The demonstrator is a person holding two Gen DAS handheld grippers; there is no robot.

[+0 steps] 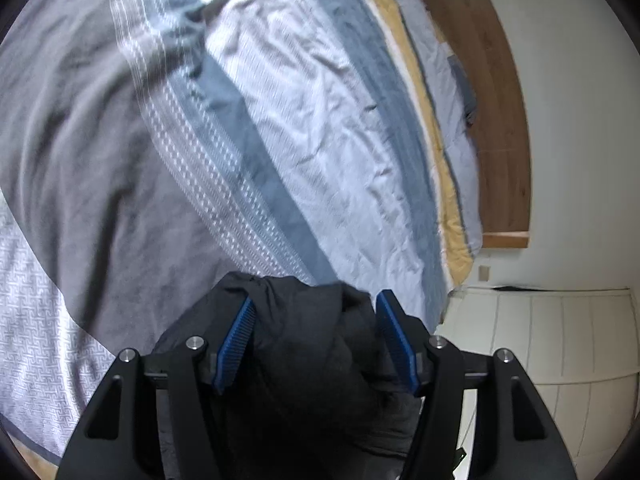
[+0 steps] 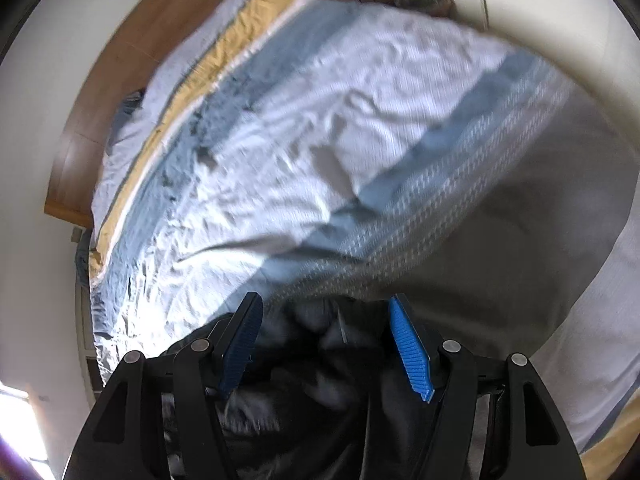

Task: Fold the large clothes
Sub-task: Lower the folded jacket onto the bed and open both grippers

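Observation:
A black garment (image 1: 308,344) lies bunched at the near edge of the bed. In the left wrist view my left gripper (image 1: 316,304) has its blue pads (image 1: 236,344) wide apart, with the garment's bulge rising between them. In the right wrist view the same black garment (image 2: 320,360) lies crumpled between the spread blue pads (image 2: 412,356) of my right gripper (image 2: 326,304). Neither pair of pads presses the cloth. The lower part of the garment is hidden behind both gripper bodies.
The bed is covered by a striped duvet (image 1: 304,128) in grey, blue, white and yellow, also in the right wrist view (image 2: 320,128). A wooden headboard (image 1: 492,112) stands behind it. A white cabinet (image 1: 560,340) is beside the bed.

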